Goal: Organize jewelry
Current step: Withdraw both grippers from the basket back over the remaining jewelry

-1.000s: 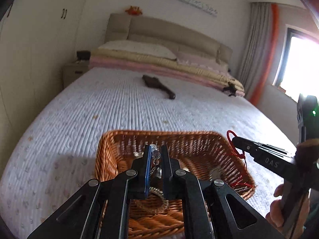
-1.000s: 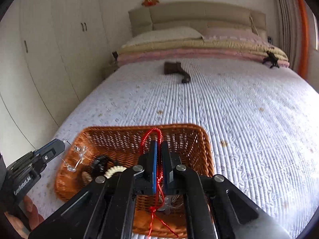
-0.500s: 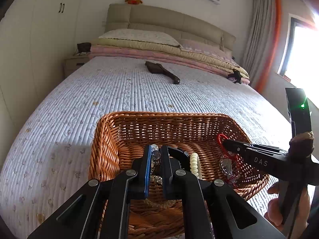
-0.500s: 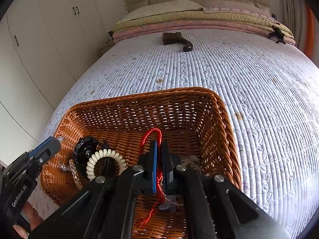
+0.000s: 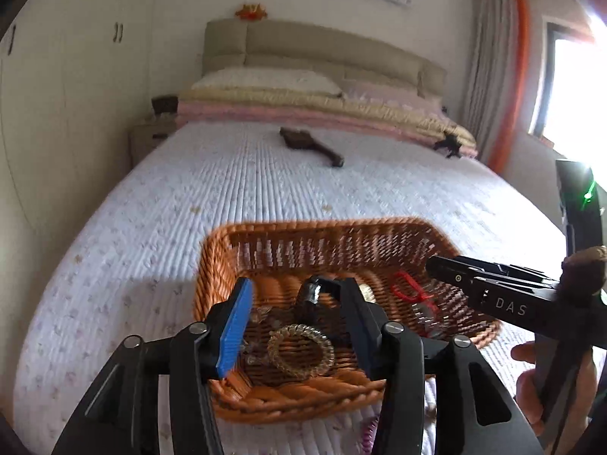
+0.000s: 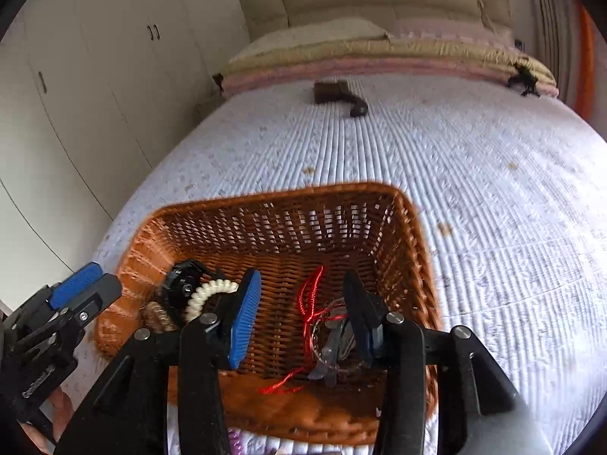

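Bed – basket – red cord between opening jaws

Both jaws are opening. The left hand-held gripper is tilting downward, its fingers spreading apart with nothing pinched between them. The right hand-held gripper is angling down more steeply, its fingers likewise parting and gripping nothing.

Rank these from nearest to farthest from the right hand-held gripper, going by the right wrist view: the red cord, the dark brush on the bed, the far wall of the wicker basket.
1. Red cord, lying in the basket between the opening jaws of the right hand-held gripper.
2. Wicker basket's far wall, just beyond.
3. Dark brush, up the bed near the pillows.
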Demonstrator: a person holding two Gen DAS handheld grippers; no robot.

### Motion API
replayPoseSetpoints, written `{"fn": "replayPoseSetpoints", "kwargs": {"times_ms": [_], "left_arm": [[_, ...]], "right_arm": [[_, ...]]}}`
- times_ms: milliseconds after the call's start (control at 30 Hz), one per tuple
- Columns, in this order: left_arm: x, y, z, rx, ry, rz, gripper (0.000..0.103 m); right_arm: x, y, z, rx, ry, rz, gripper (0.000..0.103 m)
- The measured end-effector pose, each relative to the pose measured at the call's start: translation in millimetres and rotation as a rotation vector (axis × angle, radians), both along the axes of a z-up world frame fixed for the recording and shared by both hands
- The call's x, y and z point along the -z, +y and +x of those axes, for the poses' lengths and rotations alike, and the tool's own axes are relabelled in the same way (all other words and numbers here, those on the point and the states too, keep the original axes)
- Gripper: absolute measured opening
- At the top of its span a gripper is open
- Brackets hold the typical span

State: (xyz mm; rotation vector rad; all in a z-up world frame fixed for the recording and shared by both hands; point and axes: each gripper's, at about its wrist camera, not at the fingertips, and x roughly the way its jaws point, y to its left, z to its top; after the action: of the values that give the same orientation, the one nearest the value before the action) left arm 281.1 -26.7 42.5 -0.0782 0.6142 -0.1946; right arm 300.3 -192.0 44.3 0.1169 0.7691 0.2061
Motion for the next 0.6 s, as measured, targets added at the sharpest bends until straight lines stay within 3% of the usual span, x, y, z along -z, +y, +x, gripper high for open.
{"fn": "replayPoseSetpoints", "kwargs": {"times_ms": [400, 600], "left_arm": [[-75.7, 37.8, -100.0, 0.041, -0.189, -0.032, 0.051], [-90.0, 60.7, -145.3, 0.019, -0.239, -0.041, 0.051]], "right_arm": [[-60.5, 4.2, -92.8, -0.034, -0.186, -0.042, 0.048], [-70.4, 1.6, -134.2, -0.044, -0.223, -0.011, 0.048]]}}
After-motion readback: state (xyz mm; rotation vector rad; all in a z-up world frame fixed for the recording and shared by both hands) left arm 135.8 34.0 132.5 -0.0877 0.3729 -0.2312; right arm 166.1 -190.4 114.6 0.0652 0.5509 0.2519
